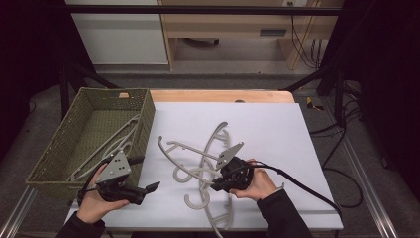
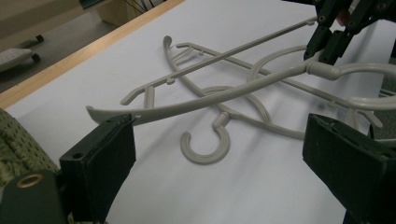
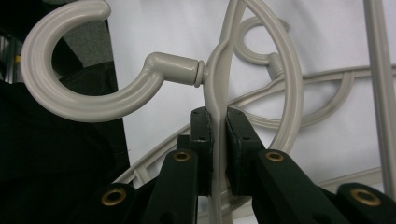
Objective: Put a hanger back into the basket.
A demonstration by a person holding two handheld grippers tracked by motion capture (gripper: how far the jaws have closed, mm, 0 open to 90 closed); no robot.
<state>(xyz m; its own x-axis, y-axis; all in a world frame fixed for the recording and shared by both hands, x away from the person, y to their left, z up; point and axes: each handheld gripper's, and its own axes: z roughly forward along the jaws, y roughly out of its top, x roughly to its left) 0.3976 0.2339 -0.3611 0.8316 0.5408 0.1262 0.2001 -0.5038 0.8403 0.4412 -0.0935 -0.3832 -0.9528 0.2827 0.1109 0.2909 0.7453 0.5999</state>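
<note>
Grey plastic hangers (image 1: 198,166) lie tangled on the white sheet (image 1: 267,129) covering the bench, just right of the green woven basket (image 1: 74,144). Right tongs (image 3: 217,135) clamped on one hanger's arm below its hook (image 3: 84,70). Left tongs (image 1: 151,191) gape wide, empty, near the basket's front corner. More hangers inside the basket.

A white sheet (image 1: 277,129) covers most of the tabletop. A strip of bare wooden table edge (image 1: 218,95) shows just beyond its far side. Farther behind the sheet stand a white cabinet (image 1: 119,34) and a light wooden desk (image 1: 237,25). Right of the sheet, black cables (image 1: 341,173) lie on the grey floor (image 1: 391,198).
</note>
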